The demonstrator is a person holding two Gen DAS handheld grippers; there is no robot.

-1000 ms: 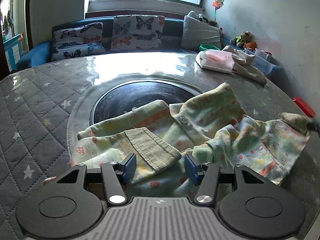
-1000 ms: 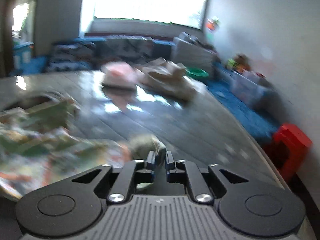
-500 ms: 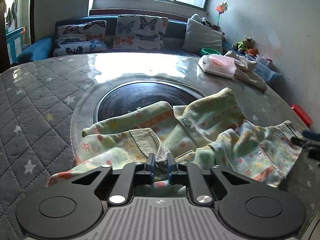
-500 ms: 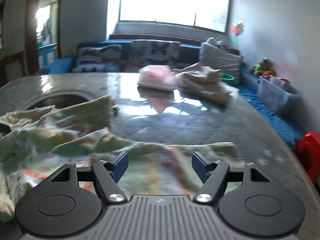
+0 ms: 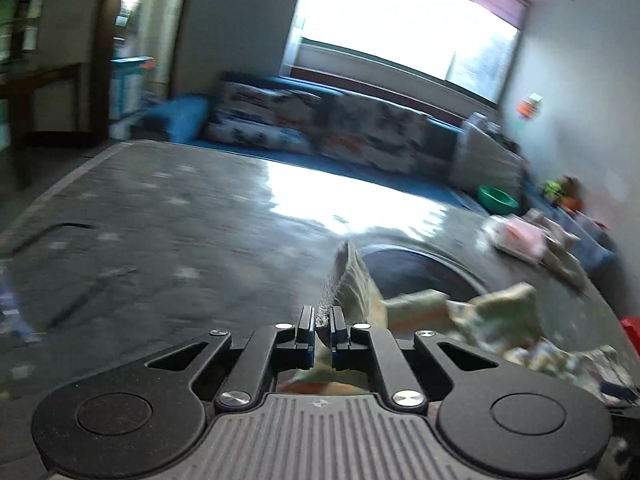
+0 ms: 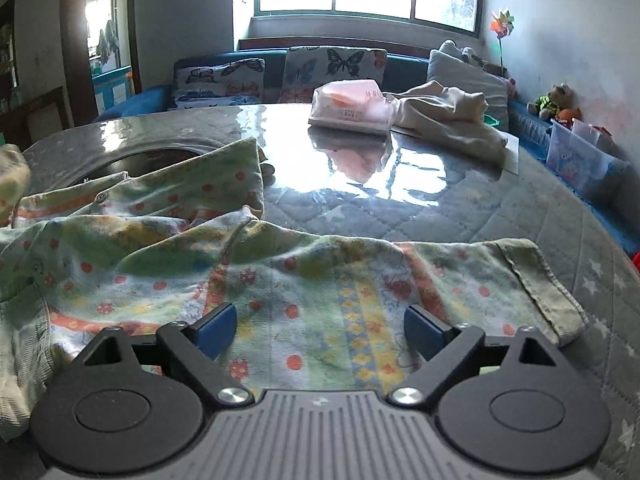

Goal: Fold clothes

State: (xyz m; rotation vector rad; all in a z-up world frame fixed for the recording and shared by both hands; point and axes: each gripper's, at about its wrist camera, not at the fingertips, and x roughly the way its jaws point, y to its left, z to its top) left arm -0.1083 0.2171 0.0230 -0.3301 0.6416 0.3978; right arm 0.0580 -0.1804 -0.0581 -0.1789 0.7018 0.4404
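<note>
1. Compared with half a second ago, the left wrist view has swung up and to the left: then it looked down on the spread garment, now it shows mostly bare table and the room, all blurred by motion. The right wrist view has changed little, only becoming sharp.

2. The left gripper [image 5: 323, 326] is closed on a ribbed cuff [image 5: 348, 276] of the patterned garment [image 6: 280, 280]. The cuff stands up from the jaws at the lower centre of the frame, and the rest of the cloth trails to the lower right. I judge the cuff is pinched so that this sleeve or leg can be drawn out or carried over; the pictures do not settle which.

3. The right gripper [image 6: 320, 326] is open, with its blue pads wide apart. It hangs low over the flat right part of the garment in the lower middle of its frame, holding nothing. Whether it touches the cloth I cannot tell.

4. The garment lies on the quilted table [image 6: 500, 216], partly over the dark round inset [image 6: 152, 158] at the left. The right part with its hem lies smooth, and the left part is rumpled. It is not yet a folded shape.

5. At the upper centre, well apart from the garment, a pink packet [image 6: 352, 106] and a beige cloth [image 6: 448, 116] lie side by side.
</note>
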